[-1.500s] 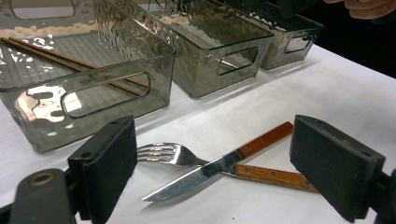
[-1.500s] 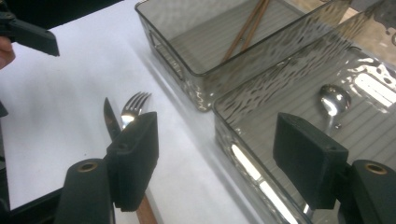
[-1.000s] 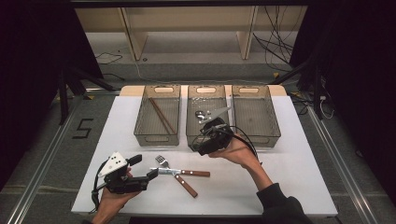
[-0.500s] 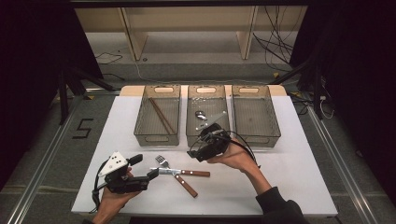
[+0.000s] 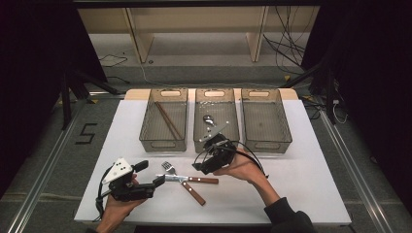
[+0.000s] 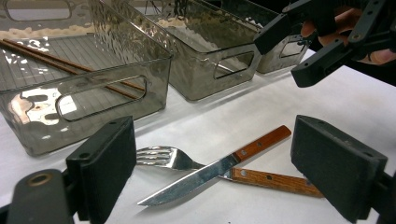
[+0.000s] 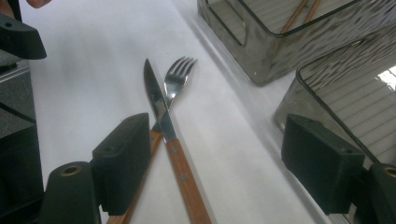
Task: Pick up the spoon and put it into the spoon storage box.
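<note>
- The knife (image 6: pixel 219 169) lies crossed over the fork (image 6: pixel 187 161) on the table (image 5: pixel 301 179), hiding part of the fork's neck.
- Left gripper (image 6: pixel 212 168) (jaws released, empty) faces the crossing.
- Right gripper (image 7: pixel 210 163), also spread open, hovers just above both handles; its left jaw cuts off the fork's handle.

Three bins are set side by side at the rear of the table (image 5: pixel 311 179): chopsticks (image 5: pixel 167 120) in the left bin (image 5: pixel 164 121), apparently a spoon (image 5: pixel 209 119) in the middle bin (image 5: pixel 216 119). A knife (image 5: pixel 192 179) is laid crossed over a fork (image 5: pixel 184 183) in front of them.
</note>
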Demonstrator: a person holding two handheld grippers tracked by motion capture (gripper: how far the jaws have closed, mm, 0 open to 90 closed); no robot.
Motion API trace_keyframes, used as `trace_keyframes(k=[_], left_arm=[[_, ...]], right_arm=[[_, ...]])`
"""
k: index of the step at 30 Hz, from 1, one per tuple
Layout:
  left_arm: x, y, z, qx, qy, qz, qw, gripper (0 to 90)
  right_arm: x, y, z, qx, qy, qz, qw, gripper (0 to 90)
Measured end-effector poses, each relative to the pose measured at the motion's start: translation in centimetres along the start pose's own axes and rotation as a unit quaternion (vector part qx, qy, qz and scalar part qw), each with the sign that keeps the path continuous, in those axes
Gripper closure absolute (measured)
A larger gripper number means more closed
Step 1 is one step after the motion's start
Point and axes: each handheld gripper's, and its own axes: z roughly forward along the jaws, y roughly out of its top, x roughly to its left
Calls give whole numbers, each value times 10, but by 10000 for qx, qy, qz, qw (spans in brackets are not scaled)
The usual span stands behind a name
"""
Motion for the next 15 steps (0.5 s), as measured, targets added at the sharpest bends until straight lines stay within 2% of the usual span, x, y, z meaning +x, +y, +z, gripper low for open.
trace_keyframes(k=[15], left_arm=[[0,0,-1,-26,1,-14,10000,138]], right_arm=[[6,-5,10,224,41,-67,9997,236]])
